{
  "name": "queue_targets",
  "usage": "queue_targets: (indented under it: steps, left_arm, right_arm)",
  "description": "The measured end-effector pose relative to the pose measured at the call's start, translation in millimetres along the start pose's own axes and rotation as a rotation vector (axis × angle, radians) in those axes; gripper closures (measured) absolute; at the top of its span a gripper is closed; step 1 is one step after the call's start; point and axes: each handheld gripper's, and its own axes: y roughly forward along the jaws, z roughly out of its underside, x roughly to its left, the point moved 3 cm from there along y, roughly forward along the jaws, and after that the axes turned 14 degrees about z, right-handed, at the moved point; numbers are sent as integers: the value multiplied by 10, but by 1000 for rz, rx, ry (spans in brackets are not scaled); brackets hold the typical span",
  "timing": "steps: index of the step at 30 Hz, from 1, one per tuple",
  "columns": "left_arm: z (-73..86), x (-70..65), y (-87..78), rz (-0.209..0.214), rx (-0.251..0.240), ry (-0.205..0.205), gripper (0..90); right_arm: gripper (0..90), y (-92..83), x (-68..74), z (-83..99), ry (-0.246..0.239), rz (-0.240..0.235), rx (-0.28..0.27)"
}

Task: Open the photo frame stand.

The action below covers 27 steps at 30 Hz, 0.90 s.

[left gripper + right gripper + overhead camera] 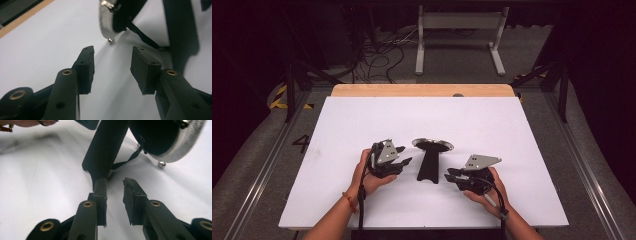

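Nearest the person, both hands rest low on the white bench (362, 120). Left hand-held gripper (404, 156) has jaws apart w/ nothing between, pointing toward the black object (428, 162). Right hand-held gripper (451, 176) also has jaws parted, empty, tips just beside the object's wide black end. Object lies flat mid-bench between both: black tapered strap w/ a round metal-rimmed piece (433, 144) at its far end. Step looks like approach/pre-grasp. Next move prob needs right jaws to slide onto the strap edge, since it lies thin and flat. Plenty of open bench beyond and to both sides; wooden edge (422, 90) far off.
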Motion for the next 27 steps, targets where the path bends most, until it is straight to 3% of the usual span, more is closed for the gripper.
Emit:
queue_targets:
  steps: [6, 10, 16, 20, 23, 27]
  left_arm:
    - [136, -133, -176, 45, -1, -16, 587]
    - [234, -265, -269, 66, 37, -9, 654]
    - [349, -365, -395, 93, 21, -15, 722]
    - [436, -405, -394, 146, 14, -50, 804]
    - [473, -465, -355, 153, 57, -39, 822]
    - [467, -514, -334, 150, 68, -32, 819]
  right_arm:
    - [731, -112, -98, 17, 2, 42, -11]
    - [740, -191, -161, 8, 15, 65, -32]
    - [733, -292, -252, 56, 17, 99, -42]
    - [739, -365, -313, 71, 2, 148, -69]
    - [744, -390, -338, 93, 0, 169, -73]
    - [757, -375, -359, 116, 6, 173, -67]
